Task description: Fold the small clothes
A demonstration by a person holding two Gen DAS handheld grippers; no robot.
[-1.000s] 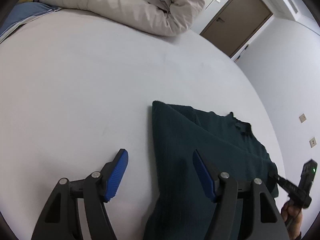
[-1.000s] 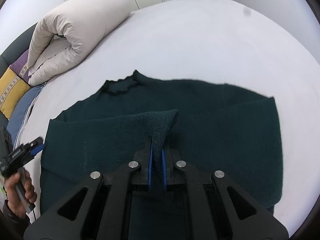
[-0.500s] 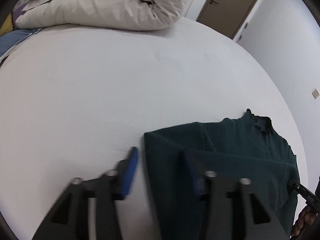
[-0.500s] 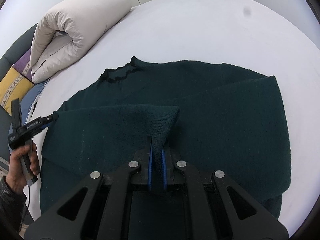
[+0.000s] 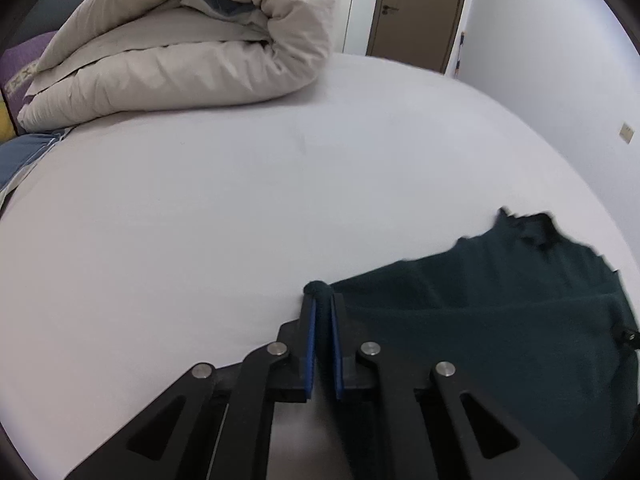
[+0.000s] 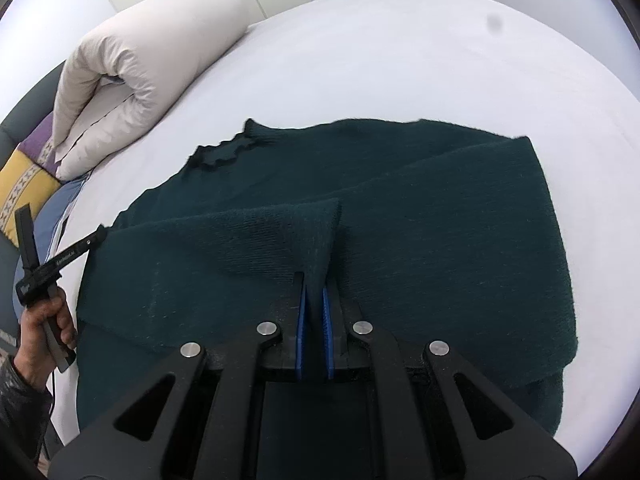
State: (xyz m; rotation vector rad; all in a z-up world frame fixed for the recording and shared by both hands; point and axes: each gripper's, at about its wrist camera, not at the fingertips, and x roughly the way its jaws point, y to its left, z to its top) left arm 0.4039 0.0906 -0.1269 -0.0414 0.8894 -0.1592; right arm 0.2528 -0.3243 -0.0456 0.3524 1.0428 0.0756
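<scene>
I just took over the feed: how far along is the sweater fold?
Done: one side of the dark green sweater already lies folded over the body on the white bed. In hand: the left gripper is shut on a corner, and the right gripper pinches a raised edge. Left: carrying that edge across and flattening; the ruffled collar lies uncovered.

Both wrist views overlook sweater (image 5: 500, 320) closely.
</scene>
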